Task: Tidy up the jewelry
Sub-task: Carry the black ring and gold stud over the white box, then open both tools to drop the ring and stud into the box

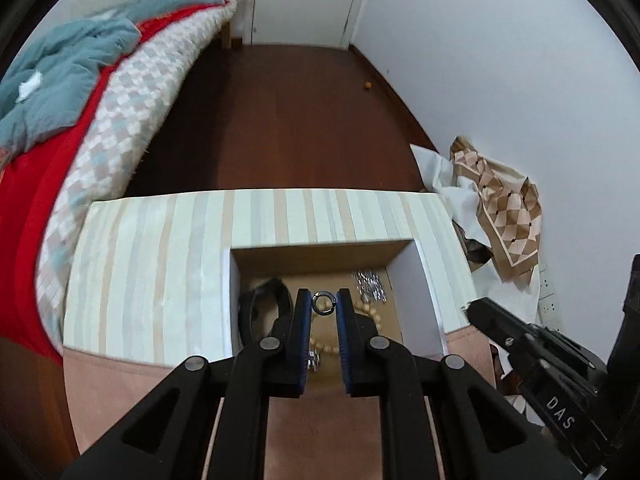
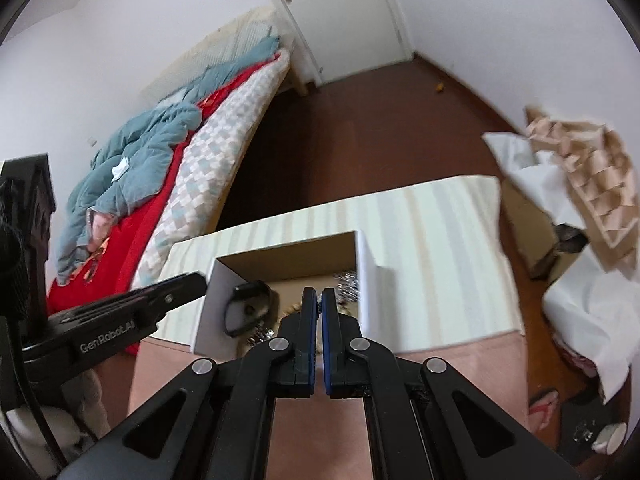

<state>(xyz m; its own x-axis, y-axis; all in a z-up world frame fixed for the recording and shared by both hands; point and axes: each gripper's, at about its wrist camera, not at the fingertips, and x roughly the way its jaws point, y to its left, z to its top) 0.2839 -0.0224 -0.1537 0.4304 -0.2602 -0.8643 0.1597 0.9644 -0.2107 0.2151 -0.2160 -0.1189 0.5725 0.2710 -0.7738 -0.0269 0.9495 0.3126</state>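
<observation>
My left gripper (image 1: 323, 303) is shut on a small dark metal ring (image 1: 323, 304), held between the blue pads above an open cardboard box (image 1: 320, 254). Inside the box lie a black band (image 1: 264, 304), a beige bead string (image 1: 370, 316) and a silver chain bunch (image 1: 370, 285). My right gripper (image 2: 319, 300) is nearly shut above the same box (image 2: 286, 254), with something small and metallic at its tips; I cannot tell whether it is pinched. The black band (image 2: 246, 308) and silver chain (image 2: 346, 280) show below it.
The box sits on a striped white table (image 1: 160, 264) with a pink front edge (image 1: 120, 392). A bed with red and teal bedding (image 1: 60, 120) lies left. White and patterned cloths (image 1: 500, 216) are piled right. Brown floor (image 1: 288, 120) runs to a white door.
</observation>
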